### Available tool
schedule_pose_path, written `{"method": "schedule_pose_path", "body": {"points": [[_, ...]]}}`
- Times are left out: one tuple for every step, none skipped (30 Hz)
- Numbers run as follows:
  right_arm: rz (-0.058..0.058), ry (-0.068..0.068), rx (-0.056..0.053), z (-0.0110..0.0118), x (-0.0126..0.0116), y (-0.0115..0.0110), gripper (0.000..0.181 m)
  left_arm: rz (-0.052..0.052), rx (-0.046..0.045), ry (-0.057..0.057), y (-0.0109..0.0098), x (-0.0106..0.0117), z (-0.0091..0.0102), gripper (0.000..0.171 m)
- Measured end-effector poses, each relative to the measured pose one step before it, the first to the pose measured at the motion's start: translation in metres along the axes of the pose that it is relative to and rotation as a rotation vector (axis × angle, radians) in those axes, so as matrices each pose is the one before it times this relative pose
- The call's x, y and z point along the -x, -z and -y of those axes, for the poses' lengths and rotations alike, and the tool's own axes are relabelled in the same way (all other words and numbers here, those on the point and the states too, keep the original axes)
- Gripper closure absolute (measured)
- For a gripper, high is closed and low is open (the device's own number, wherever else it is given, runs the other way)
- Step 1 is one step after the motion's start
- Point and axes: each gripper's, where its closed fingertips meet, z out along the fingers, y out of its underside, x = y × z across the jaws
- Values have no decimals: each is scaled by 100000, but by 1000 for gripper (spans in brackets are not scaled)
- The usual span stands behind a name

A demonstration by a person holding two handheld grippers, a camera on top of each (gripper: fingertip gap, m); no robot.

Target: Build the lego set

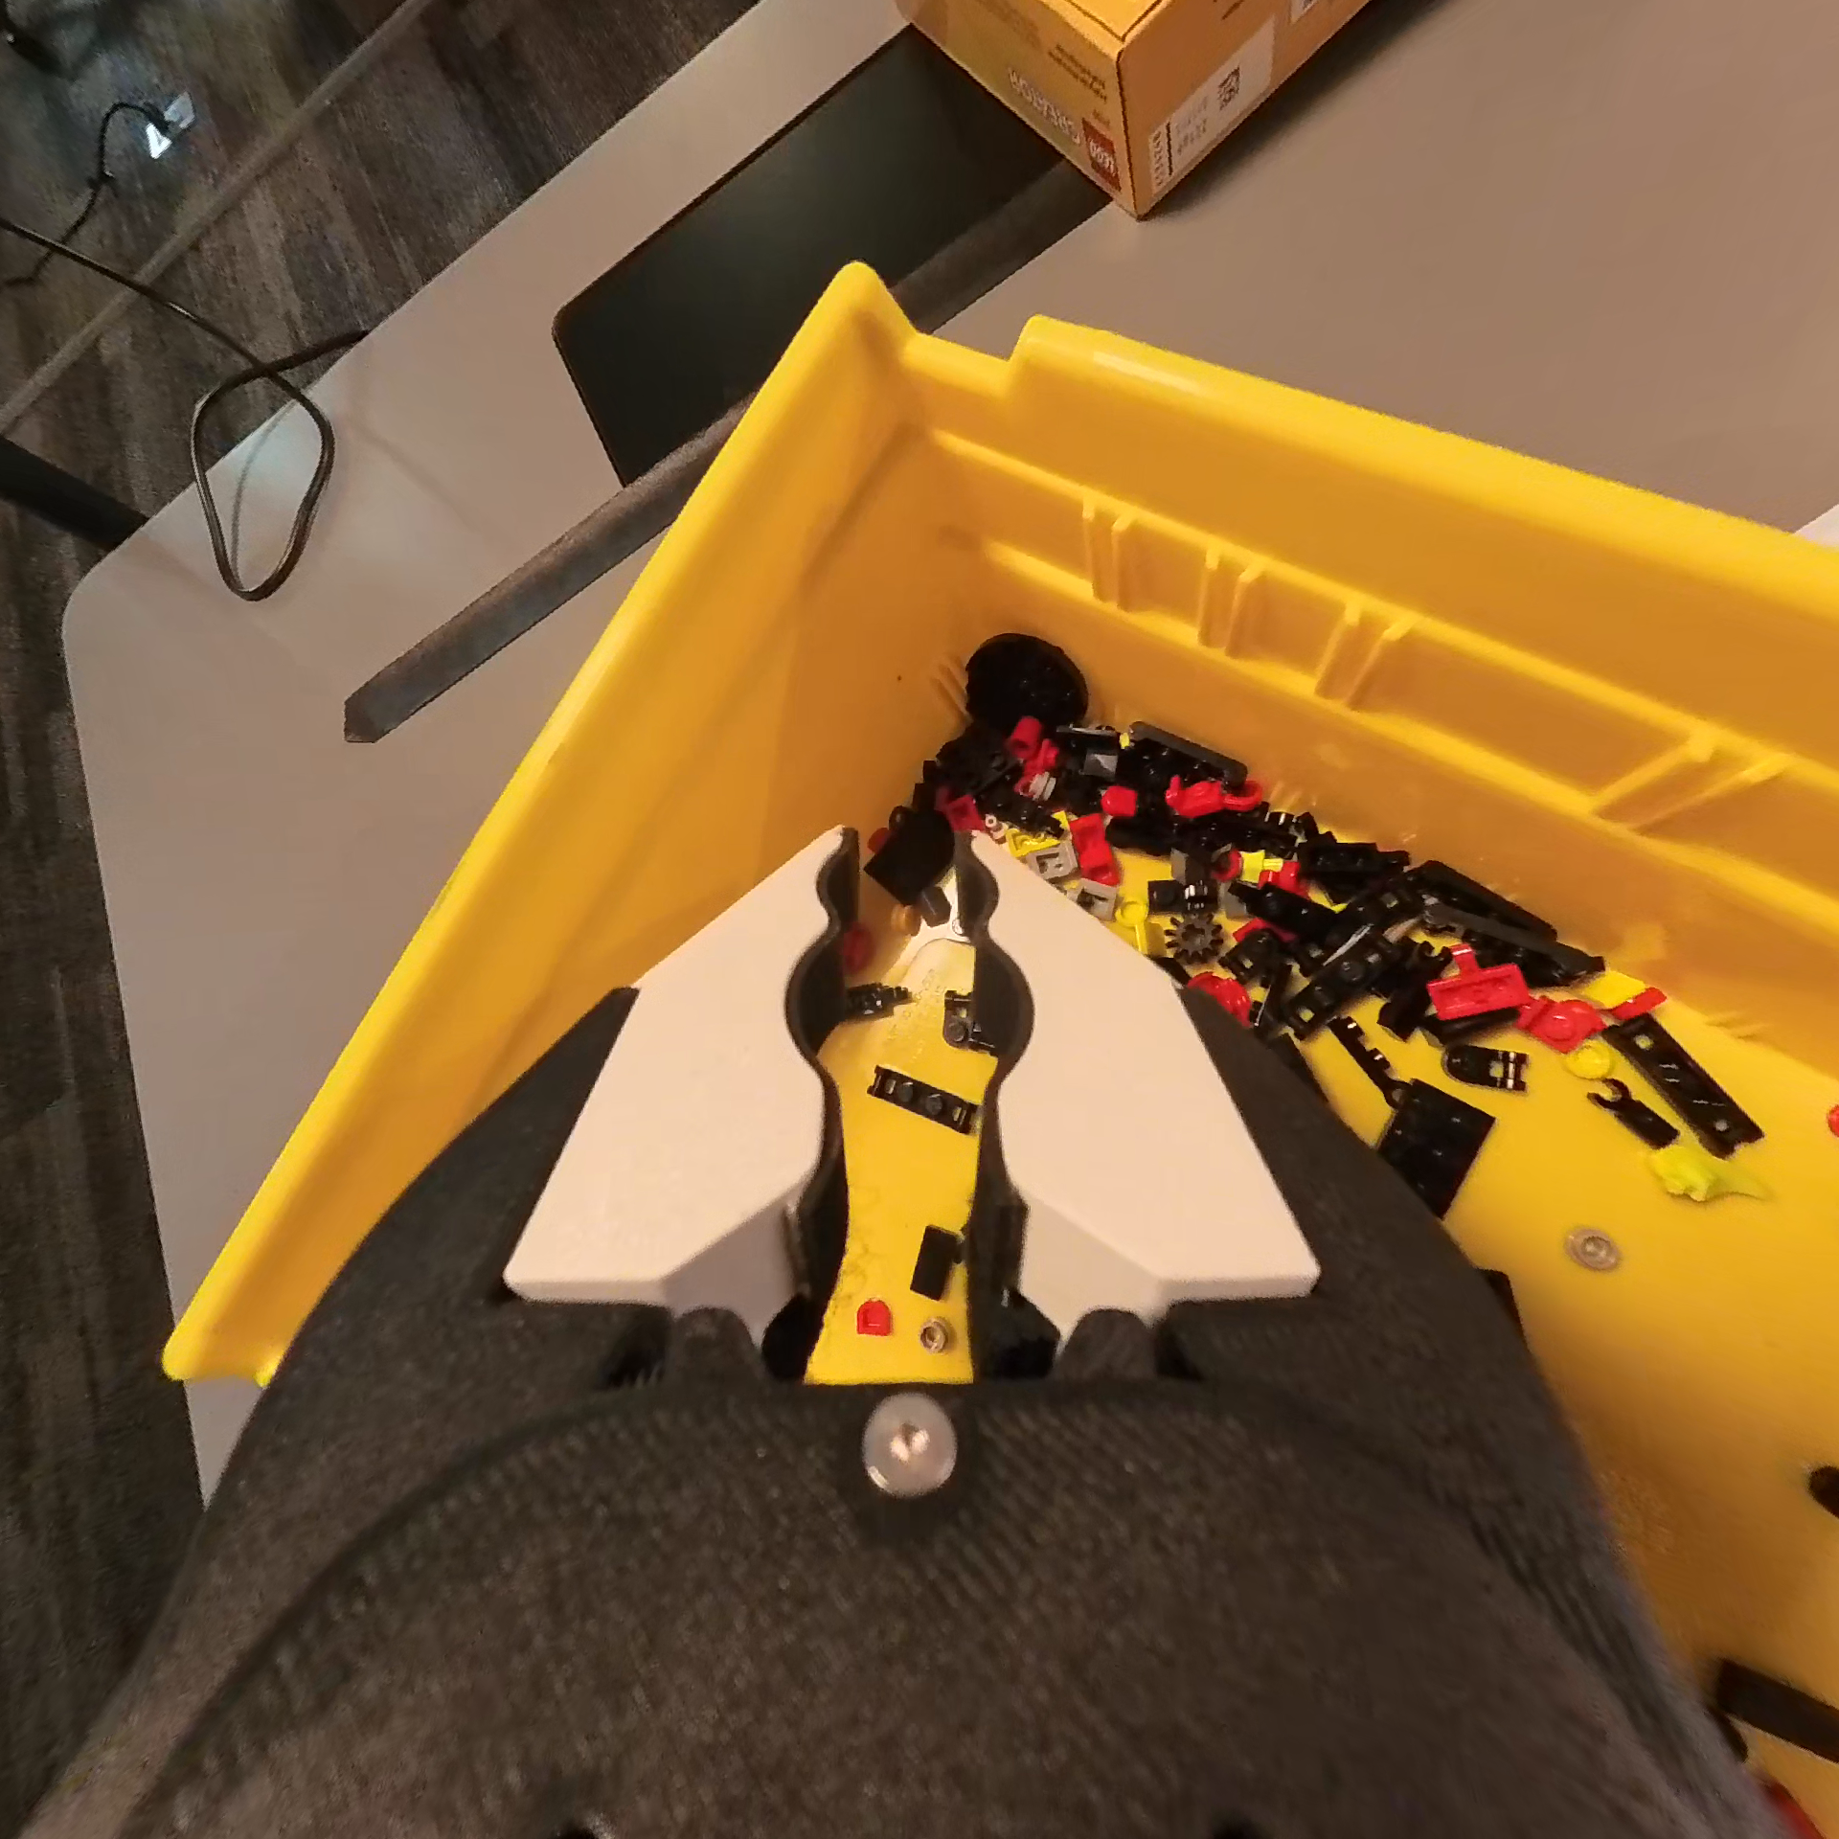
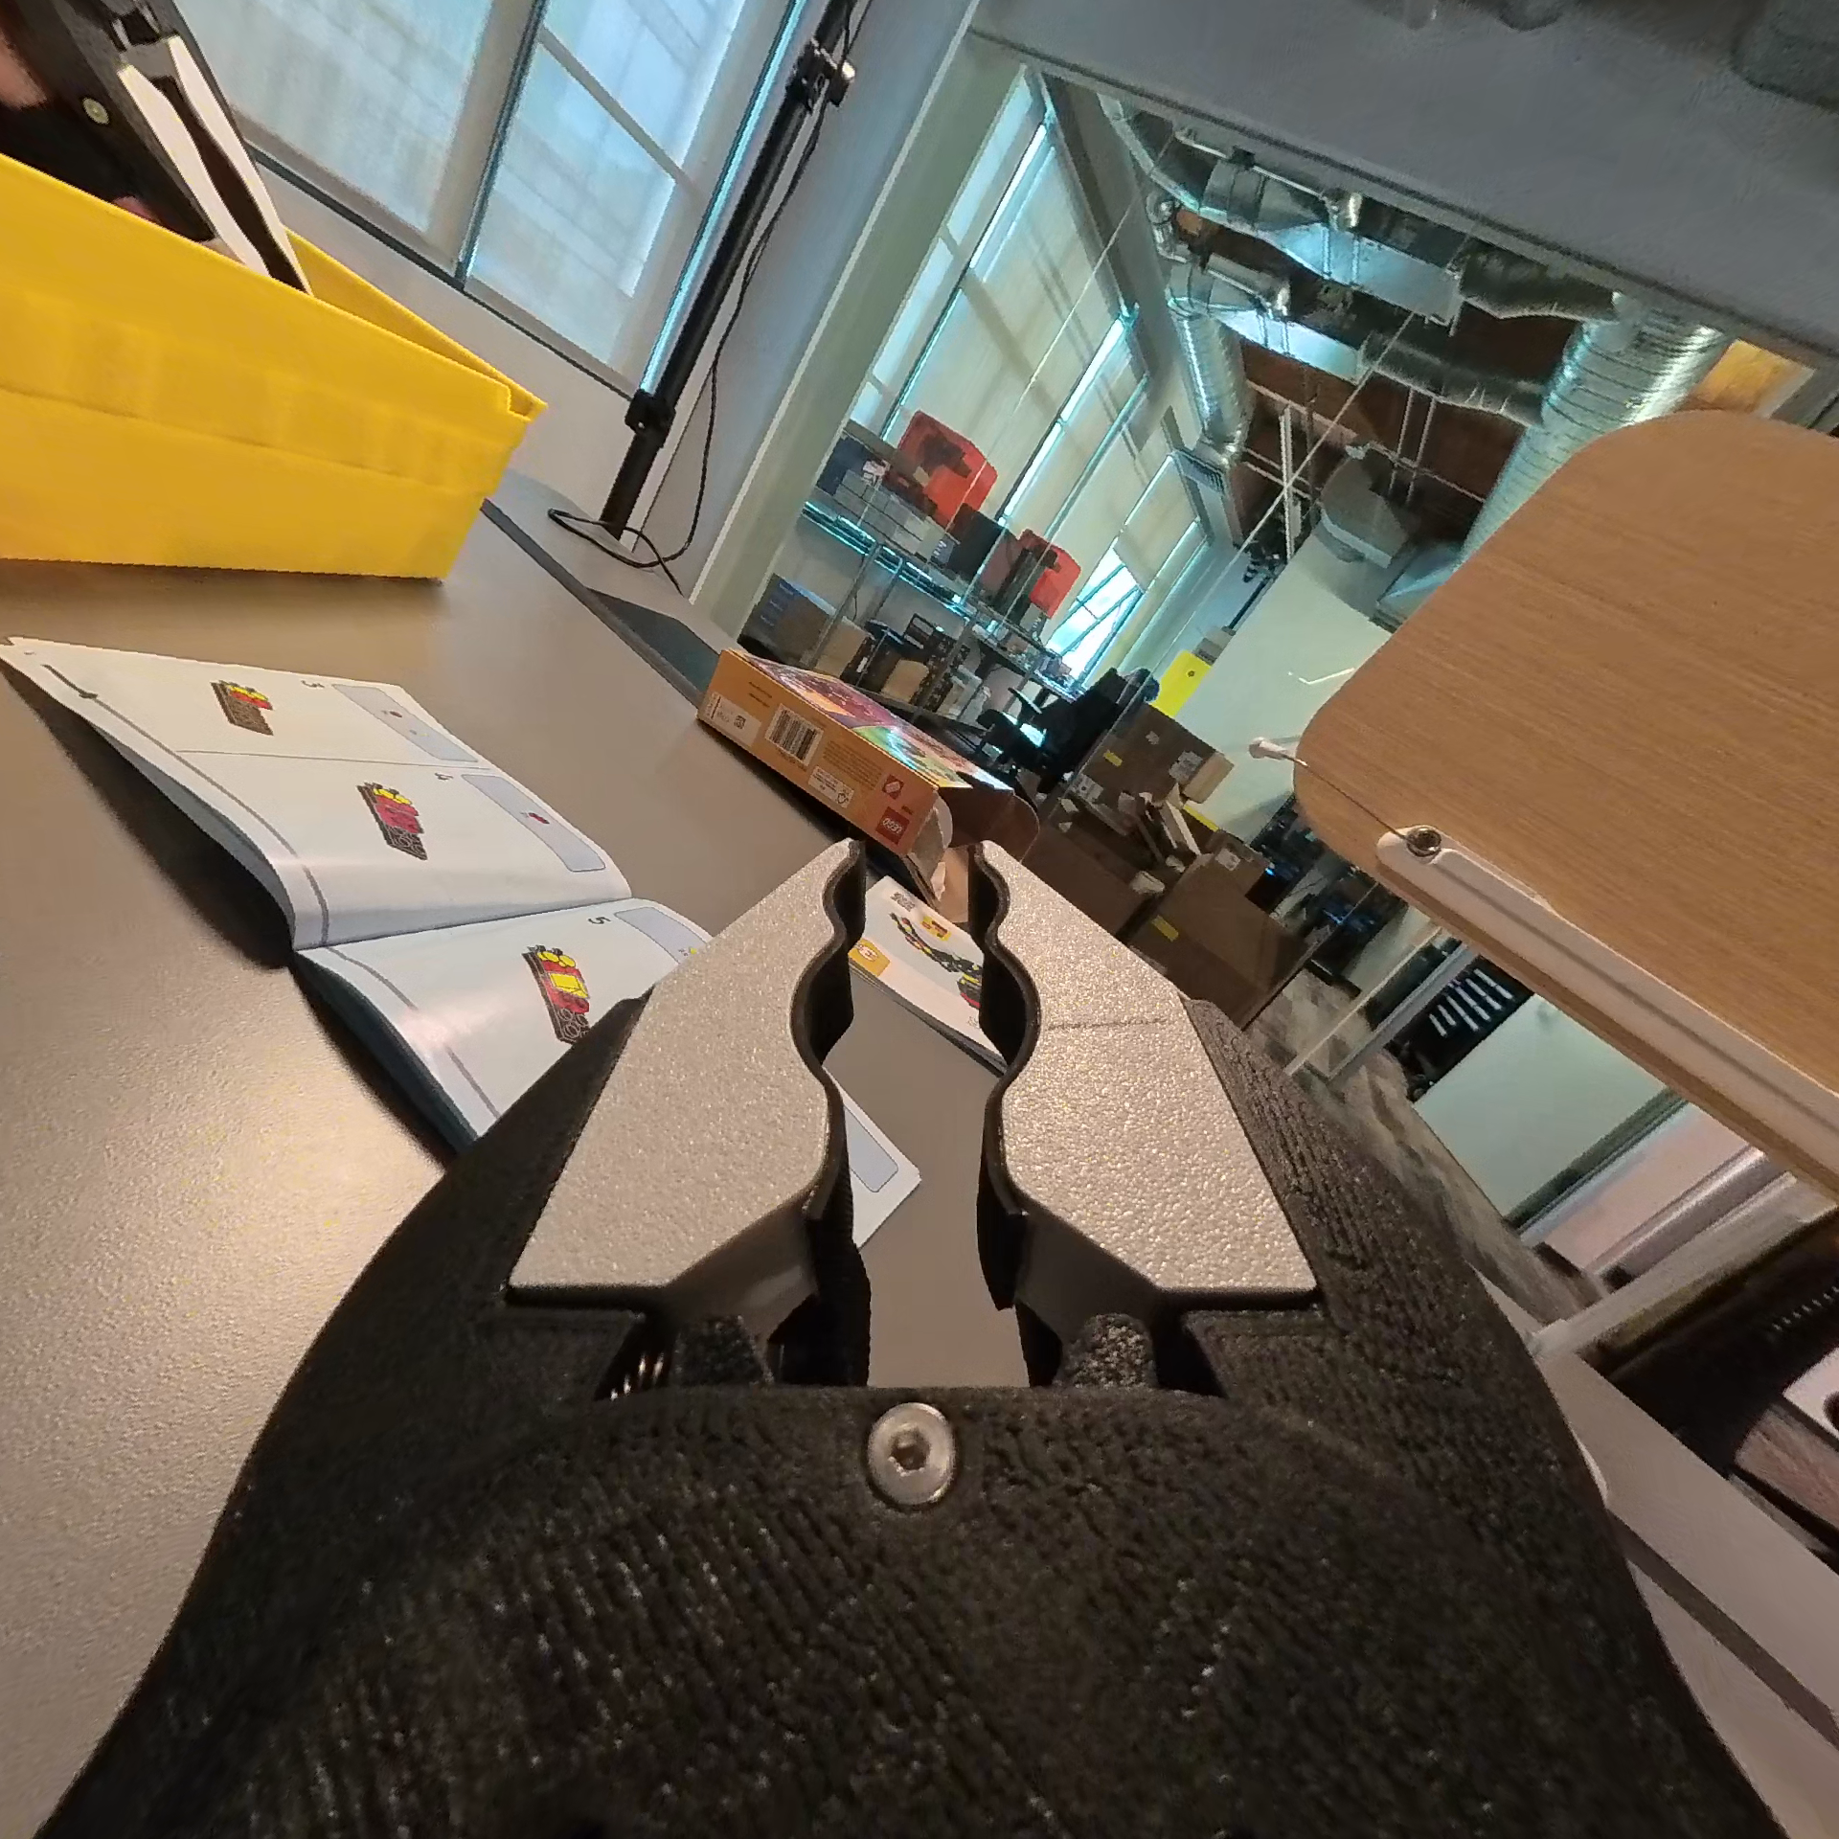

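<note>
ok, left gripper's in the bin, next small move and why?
Probably ease the left gripper forward and close on the black piece at its tips: jaws are open, nothing held, pieces lie loose in the yellow bin. Right gripper waits open over the table.

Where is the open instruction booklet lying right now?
In the right wrist view, the open instruction booklet lies flat on the grey table, left of the right gripper, below the yellow plastic bin.
</note>
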Motion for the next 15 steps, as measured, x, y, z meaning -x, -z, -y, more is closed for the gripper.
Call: {"method": "schedule_pose_path", "body": {"points": [[59, 101, 28, -4, 23, -9, 163, 22, 63, -106, -8, -5, -19, 153], [45, 84, 34, 2, 12, -1, 163, -57, -2, -67, -7, -6, -6, 153], [29, 57, 1, -7, 10, -7, 163, -53, 28, -4, 9, -8, -11, 153], [-10, -12, -7, 1, -1, 0, 163, -44, 79, 16, -10, 0, -13, 153], [-33, -50, -3, 7, -11, 7, 163, -67, 36, 24, 3, -11, -5, 153], [-51, -45, -18, -3, -11, -6, 163, -93, -36, 20, -3, -14, 5, 153], [-38, -59, -26, 10, -11, 5, 163, -90, 29, 6, -12, -15, -3, 153], [-43, -68, -18, 1, -6, 7, 163, 20, 60, -39, 4, 6, -8, 153], [-43, -50, -9, 10, -8, -2, 163, -12, 68, -82, -14, -11, -13, 153], [-19, -28, -2, -1, -5, 8, 163, -62, 85, -57, 1, -17, -16, 153], [-3, -5, 2, 0, 0, 0, 163, 53, 28, -62, 2, 8, -18, 153], [-22, -17, -4, 1, -2, 0, 163, -1, -19, -25, -1, 2, 3, 153], [-54, -71, -13, 9, -13, 6, 163, -110, -17, 59, 11, -8, -1, 153], [-101, -128, -13, 3, -22, 2, 163, 0, -37, 72, 1, 13, -7, 153], [-204, -132, 62, 1, -42, 5, 163, 101, -77, 92, 12, 28, -2, 153]]}}
